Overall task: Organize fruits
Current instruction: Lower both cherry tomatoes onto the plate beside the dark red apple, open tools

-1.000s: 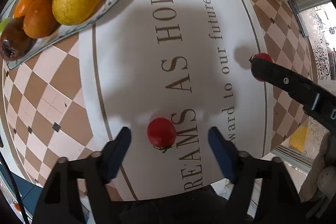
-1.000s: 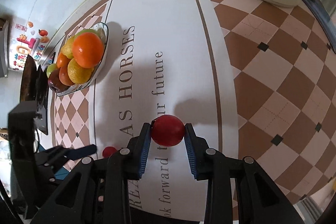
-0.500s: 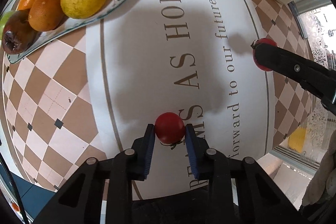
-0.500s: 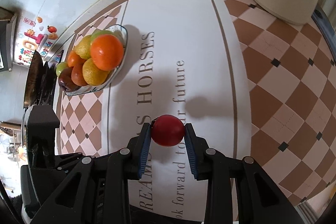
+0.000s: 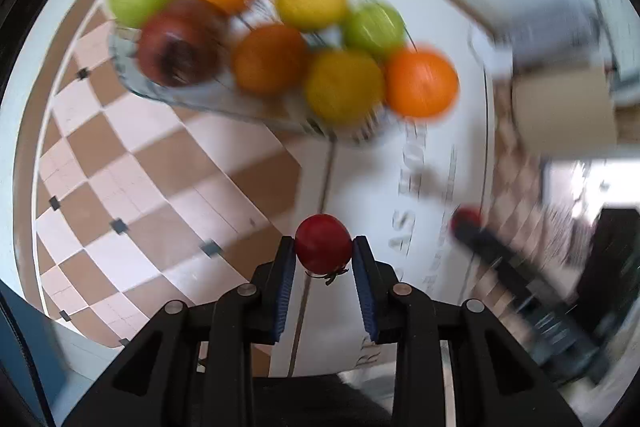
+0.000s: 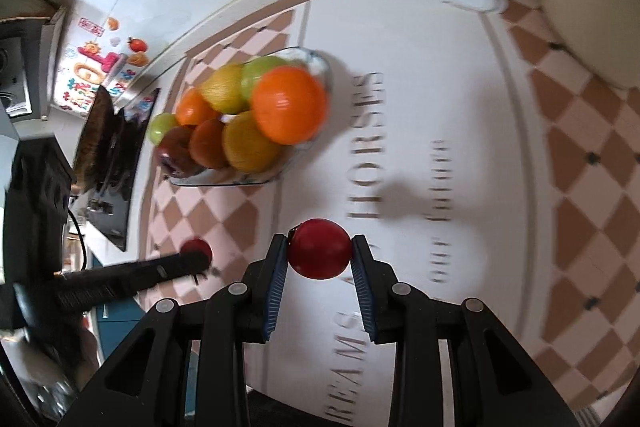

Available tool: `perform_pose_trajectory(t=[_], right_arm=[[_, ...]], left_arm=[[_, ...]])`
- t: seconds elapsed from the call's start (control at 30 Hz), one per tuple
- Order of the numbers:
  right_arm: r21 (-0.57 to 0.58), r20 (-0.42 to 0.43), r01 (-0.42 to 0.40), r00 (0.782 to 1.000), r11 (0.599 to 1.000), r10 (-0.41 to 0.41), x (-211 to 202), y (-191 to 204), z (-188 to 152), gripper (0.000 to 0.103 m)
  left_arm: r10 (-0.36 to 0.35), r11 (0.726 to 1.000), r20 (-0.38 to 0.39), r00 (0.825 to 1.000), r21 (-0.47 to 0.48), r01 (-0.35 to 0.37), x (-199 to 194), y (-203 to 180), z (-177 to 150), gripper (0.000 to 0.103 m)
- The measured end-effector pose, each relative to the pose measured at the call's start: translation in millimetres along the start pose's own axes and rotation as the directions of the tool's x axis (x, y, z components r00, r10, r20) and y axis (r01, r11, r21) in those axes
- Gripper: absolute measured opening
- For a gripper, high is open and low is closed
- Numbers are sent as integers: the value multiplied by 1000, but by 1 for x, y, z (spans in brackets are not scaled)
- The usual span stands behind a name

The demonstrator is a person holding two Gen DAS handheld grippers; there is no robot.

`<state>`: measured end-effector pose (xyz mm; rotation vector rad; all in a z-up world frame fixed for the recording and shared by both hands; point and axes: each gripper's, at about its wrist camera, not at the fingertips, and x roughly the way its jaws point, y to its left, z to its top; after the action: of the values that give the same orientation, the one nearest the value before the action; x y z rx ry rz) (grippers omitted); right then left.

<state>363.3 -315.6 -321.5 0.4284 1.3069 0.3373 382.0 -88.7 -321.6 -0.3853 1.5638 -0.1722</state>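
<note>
Closing on the small tomato (image 5: 323, 243) is the big change: a second ago your left gripper (image 5: 324, 247) stood wide open around it on the counter (image 5: 152, 163), and now both pads press its sides, with the stem dangling below. You have also swung that gripper round. Earlier the dish (image 5: 224, 99) sat at the upper left edge of the left wrist view; now it lies straight ahead, piled with oranges, lemons, green apples and one dark red fruit, all blurred by the motion.

Your right gripper (image 6: 320, 251) keeps its clamp on the larger tomato (image 6: 320, 247), as it did a second ago, and the dish has grown in its view too, so both hands have come nearer to it. In the right wrist view the left gripper shows low at the left with its tomato at the tip, between you and the dish.

So both loose tomatoes are off the counter and in hand, neither yet in the dish. What remains, I judge, is placing them. The pile is already high, so pick a gap near the rim, or a tomato may roll off.
</note>
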Motion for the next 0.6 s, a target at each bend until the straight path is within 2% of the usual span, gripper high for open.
perform_pose_trajectory(t=[0.2,0.33,0.6], right_arm=[[-34,-10,-71,997,997,71,38,43,14,35],[-95,-16,-67,998,993,66,59,70,21,35],[-150,-28,-17,1000,989,13,90,98,34,35]], left_arm=[[-82,984,49,995,-154,88,-24,39,38,26],[-161,948,56,985,-268,170,-23,62,57,26],[-243,863,73,967,-439,250,-7,92,67,26]])
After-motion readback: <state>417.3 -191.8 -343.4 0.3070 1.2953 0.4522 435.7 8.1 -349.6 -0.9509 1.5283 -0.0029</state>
